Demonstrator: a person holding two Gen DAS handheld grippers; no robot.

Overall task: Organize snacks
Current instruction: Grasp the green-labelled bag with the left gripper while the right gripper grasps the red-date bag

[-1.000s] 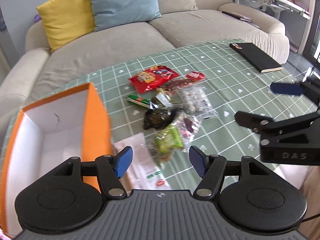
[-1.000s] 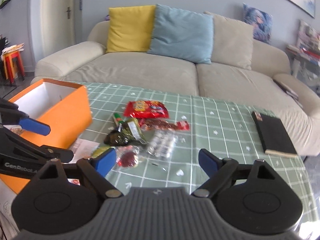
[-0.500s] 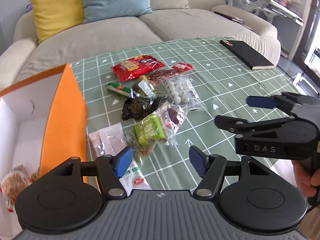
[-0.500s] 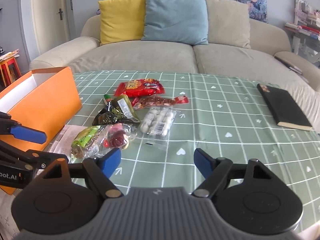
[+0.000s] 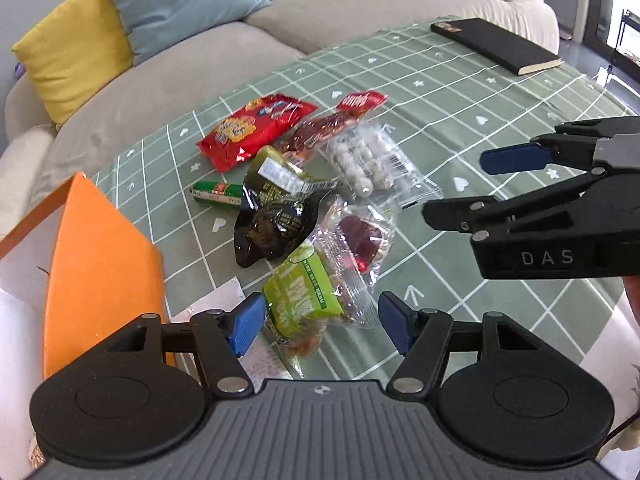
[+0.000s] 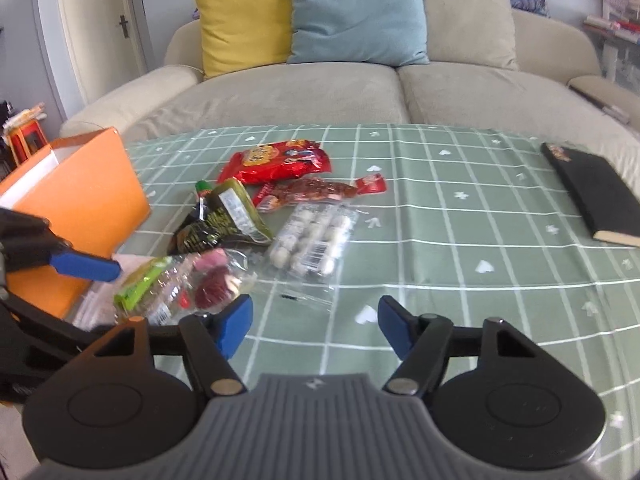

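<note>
A pile of snack packets lies on a counter (image 6: 460,216) covered in green checked cloth. The nearest is a clear plastic packet with a lime-green label (image 5: 304,300), and the left gripper (image 5: 320,326) hovers right over it. Its blue-tipped jaws stand open, one on each side of the packet's near end without pressing on it. The packet's long axis runs away from the jaws toward the pile's middle.

The right gripper (image 6: 314,326) hovers to the right of the pile over bare cloth. Its jaws have just been closing but remain apart, with nothing between them. The left hand looks better placed to pick first.

An open orange cardboard box with a white inside (image 5: 100,280) stands just left of the pile. Farther back lie a shiny red crinkled bag (image 5: 256,130) and a black notebook (image 6: 596,192). Behind the counter is a beige sofa (image 6: 320,92) with yellow and blue cushions.
</note>
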